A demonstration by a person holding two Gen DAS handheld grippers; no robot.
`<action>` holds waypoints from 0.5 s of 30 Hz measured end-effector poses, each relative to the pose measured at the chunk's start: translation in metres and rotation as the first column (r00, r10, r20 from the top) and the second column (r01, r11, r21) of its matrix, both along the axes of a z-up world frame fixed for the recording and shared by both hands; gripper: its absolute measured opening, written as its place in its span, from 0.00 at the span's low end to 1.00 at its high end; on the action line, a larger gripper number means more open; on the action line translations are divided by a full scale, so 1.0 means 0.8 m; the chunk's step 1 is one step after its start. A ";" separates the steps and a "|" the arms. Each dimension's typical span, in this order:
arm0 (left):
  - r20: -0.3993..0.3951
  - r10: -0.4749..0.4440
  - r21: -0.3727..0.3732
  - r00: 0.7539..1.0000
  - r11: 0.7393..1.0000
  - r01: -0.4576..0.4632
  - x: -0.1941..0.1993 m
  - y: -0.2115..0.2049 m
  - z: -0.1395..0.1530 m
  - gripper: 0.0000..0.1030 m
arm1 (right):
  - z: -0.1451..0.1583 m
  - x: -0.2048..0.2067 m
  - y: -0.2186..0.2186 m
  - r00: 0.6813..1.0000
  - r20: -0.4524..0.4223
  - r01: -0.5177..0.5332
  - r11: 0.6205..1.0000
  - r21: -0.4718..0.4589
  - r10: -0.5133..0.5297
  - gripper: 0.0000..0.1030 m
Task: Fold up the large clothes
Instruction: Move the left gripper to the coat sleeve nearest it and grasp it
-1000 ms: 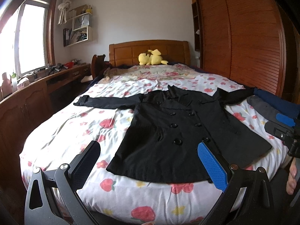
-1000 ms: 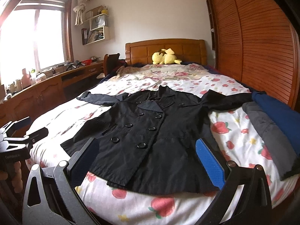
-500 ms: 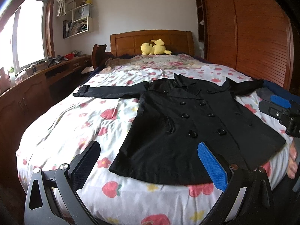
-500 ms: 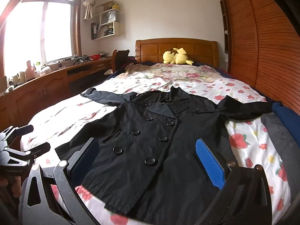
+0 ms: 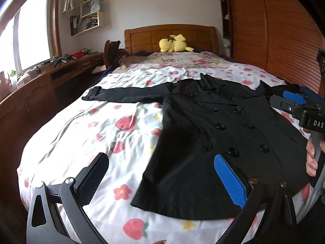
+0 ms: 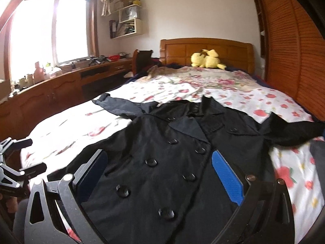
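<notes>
Left wrist view shows the left gripper [image 5: 160, 181] with fingers spread wide above the bed [image 5: 97, 134]. To its right the black coat [image 5: 219, 134] lies flat, buttons up, sleeves stretched out. Right gripper [image 6: 158, 174] hovers over the coat, fingers also spread, holding nothing.

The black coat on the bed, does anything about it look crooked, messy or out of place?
Nothing much stands out. The black coat lies flat, face up and buttoned on the floral bedspread, with both sleeves spread sideways. Both grippers, left and right, hover open above its hem without touching it. The yellow plush toy sits by the headboard.
</notes>
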State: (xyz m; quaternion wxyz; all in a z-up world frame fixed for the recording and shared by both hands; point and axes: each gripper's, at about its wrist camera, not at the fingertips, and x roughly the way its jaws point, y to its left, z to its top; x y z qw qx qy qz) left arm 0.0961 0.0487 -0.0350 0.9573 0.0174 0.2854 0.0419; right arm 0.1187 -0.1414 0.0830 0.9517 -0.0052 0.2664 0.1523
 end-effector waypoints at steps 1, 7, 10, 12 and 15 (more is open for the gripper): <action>-0.004 0.005 -0.002 1.000 1.000 -0.005 0.004 0.004 0.001 1.00 | -0.001 0.009 0.003 1.000 0.000 -0.013 1.000 0.005 0.013 1.00; -0.043 0.031 -0.025 0.999 0.999 -0.032 0.038 0.030 0.005 1.00 | -0.021 0.066 0.026 0.998 -0.017 -0.069 0.997 -0.024 0.068 1.00; -0.060 0.044 -0.039 0.997 0.998 -0.046 0.066 0.050 0.008 1.00 | -0.034 0.092 0.036 0.995 -0.042 -0.091 0.995 -0.051 0.089 1.00; -0.070 0.056 -0.048 0.996 0.997 -0.060 0.089 0.063 0.008 1.00 | -0.042 0.104 0.040 0.994 -0.048 -0.099 0.993 -0.066 0.096 1.00; -0.084 0.076 -0.063 0.994 0.995 -0.082 0.125 0.081 0.009 1.00 | -0.068 0.115 0.039 0.992 -0.083 -0.106 0.992 -0.072 0.100 1.00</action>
